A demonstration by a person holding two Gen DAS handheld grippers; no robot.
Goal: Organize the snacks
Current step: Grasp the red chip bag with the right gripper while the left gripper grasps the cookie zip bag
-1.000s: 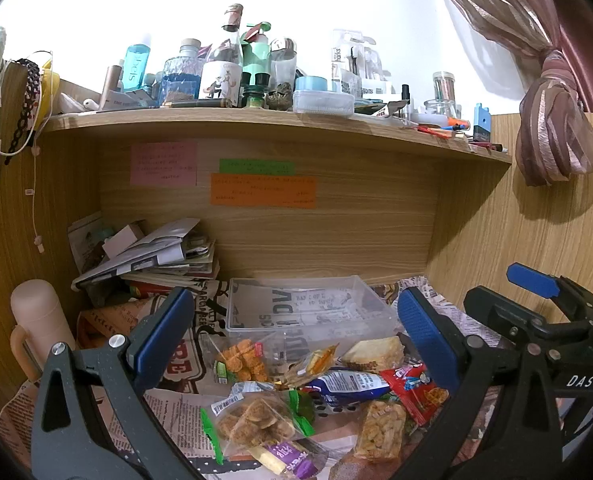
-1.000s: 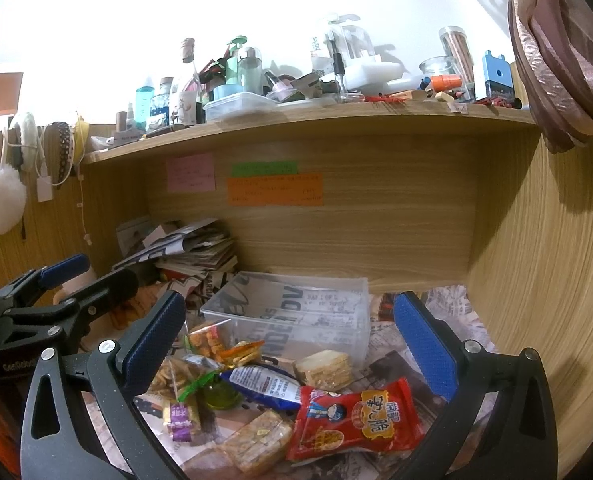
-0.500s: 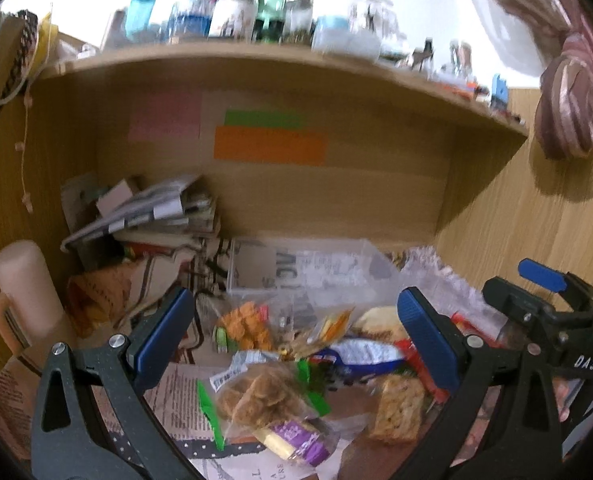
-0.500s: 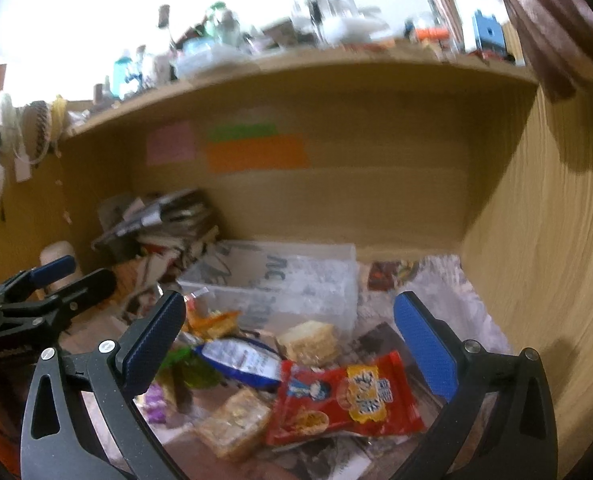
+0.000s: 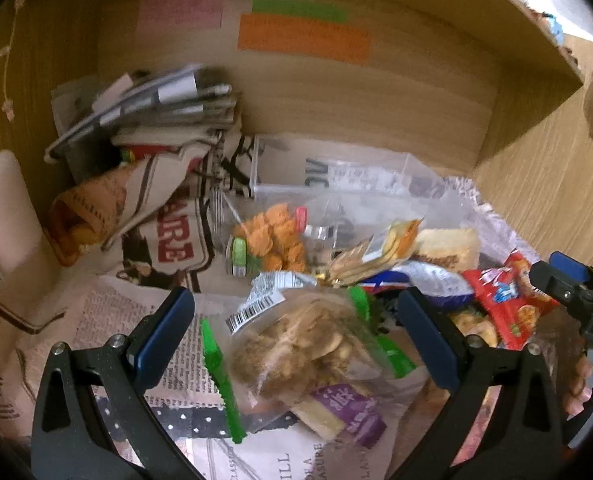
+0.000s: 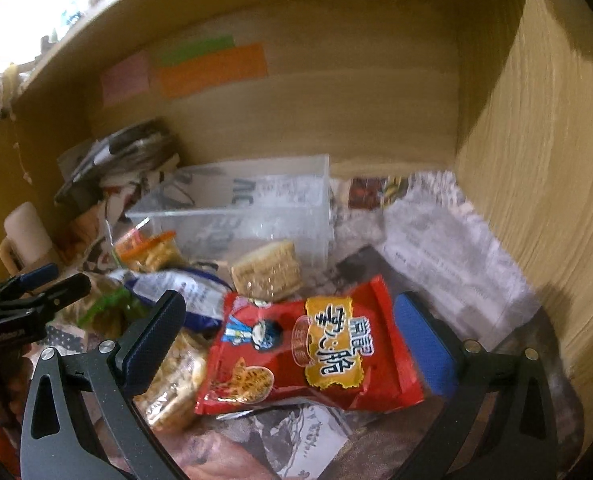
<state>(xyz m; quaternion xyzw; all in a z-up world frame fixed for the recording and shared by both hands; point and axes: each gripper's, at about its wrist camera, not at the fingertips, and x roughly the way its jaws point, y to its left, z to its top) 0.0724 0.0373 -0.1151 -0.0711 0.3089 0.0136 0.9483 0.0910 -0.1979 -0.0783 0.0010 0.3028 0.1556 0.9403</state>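
Observation:
A heap of snack packets lies on newspaper in front of a clear plastic box [image 5: 336, 176], which also shows in the right wrist view [image 6: 256, 208]. My left gripper [image 5: 296, 332] is open, its fingers on either side of a clear bag of brown chips [image 5: 308, 348] with green edges. My right gripper [image 6: 292, 340] is open, straddling a red snack packet [image 6: 312, 348] just above it. An orange-snack bag [image 5: 272, 236], a blue-white packet [image 6: 180, 288] and a pale cracker block [image 6: 268, 272] lie between the grippers and the box.
A stack of papers and magazines [image 5: 156, 108] sits at back left, a beige cylinder [image 5: 4, 216] at far left. Wooden walls close in the back and right [image 6: 536, 160]. Coloured notes [image 5: 300, 36] are stuck on the back panel. A purple packet [image 5: 348, 412] lies nearest.
Both grippers have tilted down and moved forward toward the snack heap; the shelf top has left view. The left now frames the chip bag, the right the red packet.

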